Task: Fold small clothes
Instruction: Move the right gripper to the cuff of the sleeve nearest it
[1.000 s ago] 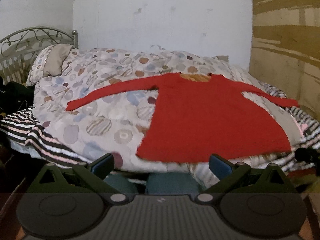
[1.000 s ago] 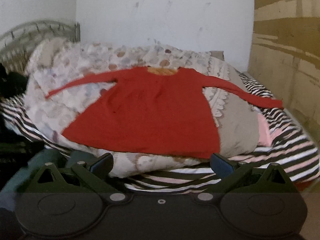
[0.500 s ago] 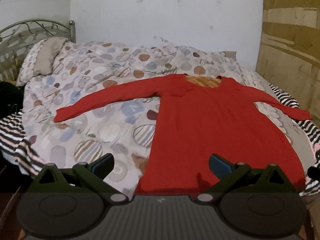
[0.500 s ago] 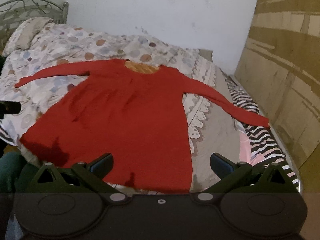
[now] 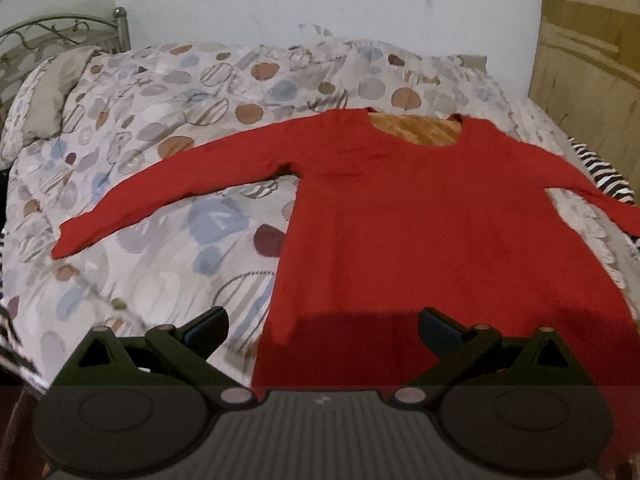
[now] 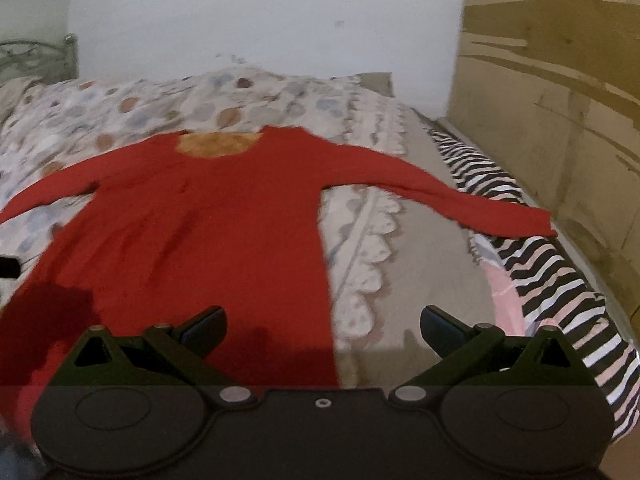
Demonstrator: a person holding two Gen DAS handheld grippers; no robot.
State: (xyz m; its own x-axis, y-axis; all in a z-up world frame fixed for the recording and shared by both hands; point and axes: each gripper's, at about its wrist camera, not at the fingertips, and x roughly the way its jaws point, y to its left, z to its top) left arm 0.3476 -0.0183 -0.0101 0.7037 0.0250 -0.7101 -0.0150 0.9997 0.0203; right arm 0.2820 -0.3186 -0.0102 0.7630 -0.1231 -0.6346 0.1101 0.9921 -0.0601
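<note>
Two tools: left tool [image 5: 322,326] and right tool [image 6: 322,326] are both hanging over the near edge of the bed, fingers spread wide, holding nothing.
Bed [image 5: 168,128]: is lying under a spotted quilt, with a striped blanket [image 6: 540,276] showing along its right side.
Red top [image 5: 420,232]: is lying flat on the quilt, neckline toward the wall, hem toward the tools, both sleeves stretched outward.
Left sleeve [image 5: 160,196]: is reaching out across the quilt, well apart from the left tool.
Right sleeve [image 6: 460,200]: is stretching toward the striped blanket, its cuff near the bed's right side.
Top versus left tool: the hem's left corner is sitting between the spread fingers, just ahead of them.
Top versus right tool: the hem's right edge is running between the fingers; the right finger is over bare quilt.
Risk, quilt: a closing tool is likely to be pinching soft bedding along with the hem, dragging the quilt up.
Risk, layers: gripping only the upper layer is likely to leave the fold crooked.
Risk, uneven lift: two tools rising out of step may be skewing the top.
</note>
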